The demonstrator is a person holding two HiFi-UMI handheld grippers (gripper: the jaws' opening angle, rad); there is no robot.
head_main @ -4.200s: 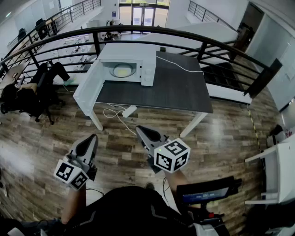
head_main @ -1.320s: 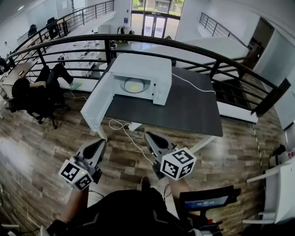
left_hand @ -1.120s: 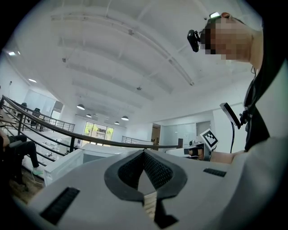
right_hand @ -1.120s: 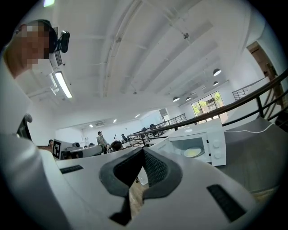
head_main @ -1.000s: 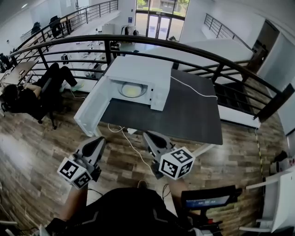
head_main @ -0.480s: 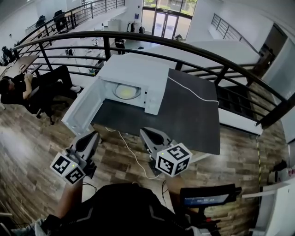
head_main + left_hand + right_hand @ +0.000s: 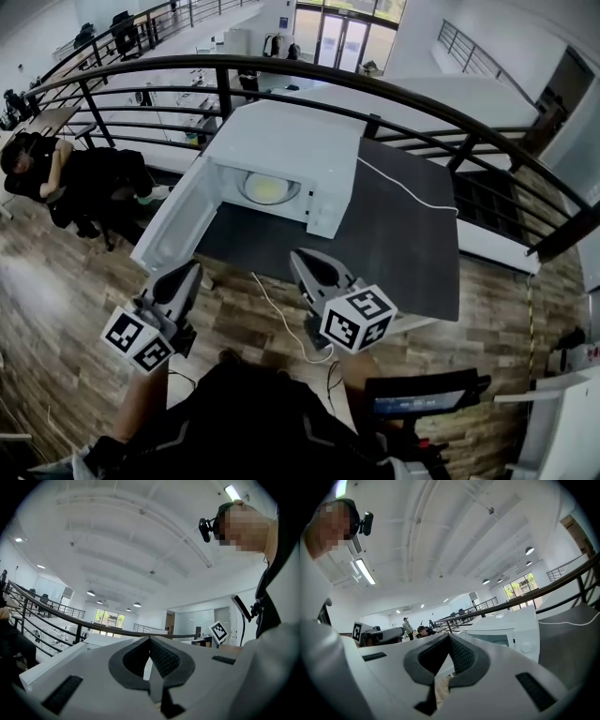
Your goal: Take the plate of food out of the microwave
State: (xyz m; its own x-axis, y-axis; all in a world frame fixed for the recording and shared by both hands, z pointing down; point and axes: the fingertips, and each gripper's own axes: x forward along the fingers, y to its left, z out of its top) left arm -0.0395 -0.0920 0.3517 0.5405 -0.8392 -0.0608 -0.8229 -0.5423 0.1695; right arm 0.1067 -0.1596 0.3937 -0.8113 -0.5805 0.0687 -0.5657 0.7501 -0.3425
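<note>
A white microwave stands on the dark table, its door swung open to the left. Inside it lies a plate with pale yellow food. Both grippers hang in front of the table's near edge, well short of the microwave. My left gripper is shut and empty, below the open door. My right gripper is also shut and empty, pointing towards the table. The microwave also shows in the right gripper view, past the shut right gripper. The left gripper view shows the shut left gripper aimed up at the ceiling.
A black curved railing runs behind the table. A white cable crosses the tabletop, and another cable trails on the wooden floor below. A person sits on a chair at the left. A screen stands at the lower right.
The microwave and table have come closer and look larger in the head view. Both grippers stayed shut and low in the frame.
</note>
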